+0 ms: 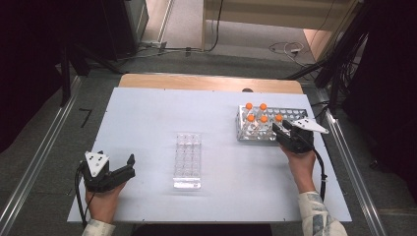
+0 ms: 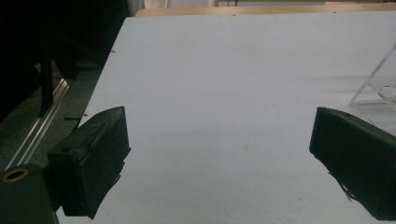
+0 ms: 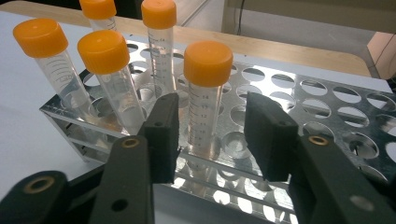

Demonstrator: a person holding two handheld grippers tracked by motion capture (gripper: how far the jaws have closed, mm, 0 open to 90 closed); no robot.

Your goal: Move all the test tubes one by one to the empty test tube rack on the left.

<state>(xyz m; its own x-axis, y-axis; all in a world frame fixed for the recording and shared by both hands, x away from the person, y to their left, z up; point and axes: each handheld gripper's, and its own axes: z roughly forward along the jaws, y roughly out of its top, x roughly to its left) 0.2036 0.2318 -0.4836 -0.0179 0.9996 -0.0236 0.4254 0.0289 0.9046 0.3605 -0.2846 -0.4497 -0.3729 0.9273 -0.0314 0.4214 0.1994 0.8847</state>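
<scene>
Presently we hold the left gripper (image 1: 120,167) low on the near left part of the white table (image 1: 147,118), its jaws standing wide apart with bare board between them. In the left gripper view the same jaws frame bare white surface, and a corner of the clear plastic rack (image 2: 376,88) shows at the right edge. That clear rack (image 1: 188,161) lies near the middle of the table, well apart from both grippers, and we see no tubes in it.

On the right side we hold the right gripper (image 1: 281,129) at the near edge of the metal rack (image 1: 295,114), which stands at the far right of the table. Its jaws are partly closed. In the right gripper view the gripper (image 3: 212,135) has the nearest orange-capped tube (image 3: 205,100) between its pads; the left pad sits just beside the tube wall and the right pad stands apart from it, so we record no grip. That tube stands upright in the front row of the metal rack (image 3: 327,98).

Farther back, four more orange-capped tubes (image 3: 105,79) stand upright in the same rack, two in the front row to the left and two in the row behind. Beyond the rack runs the wooden table edge (image 1: 211,81).
</scene>
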